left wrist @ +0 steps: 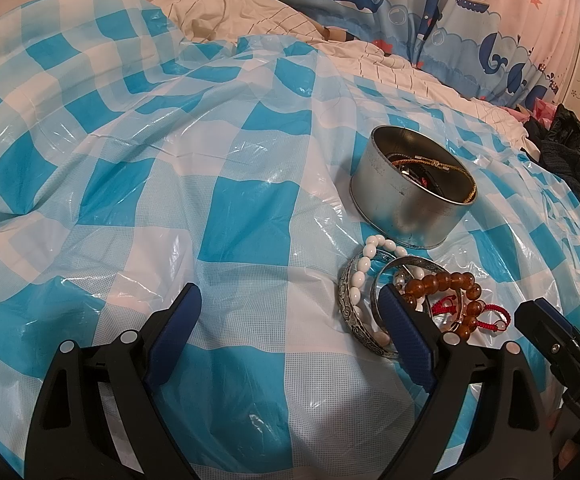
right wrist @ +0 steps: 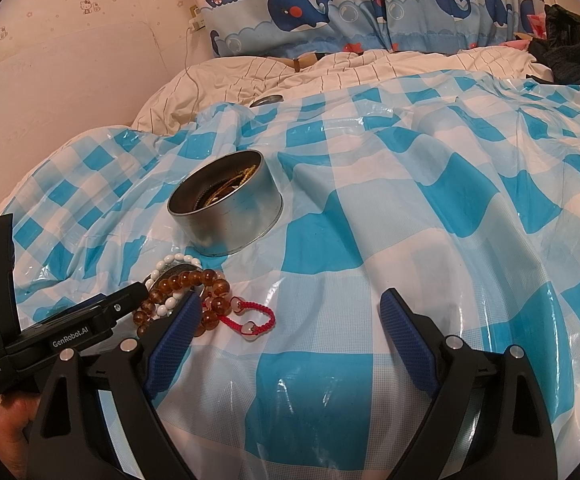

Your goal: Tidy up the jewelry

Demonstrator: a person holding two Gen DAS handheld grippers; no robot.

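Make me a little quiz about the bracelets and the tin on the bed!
1. True or false: the metal tin is empty.
2. Which colour is the braided cord bracelet? A) green B) red C) black
3. Fill in: the left gripper and right gripper both have their jaws ____.

Key: 1 false, jewelry lies inside. 2 B. 3 open, nothing held.
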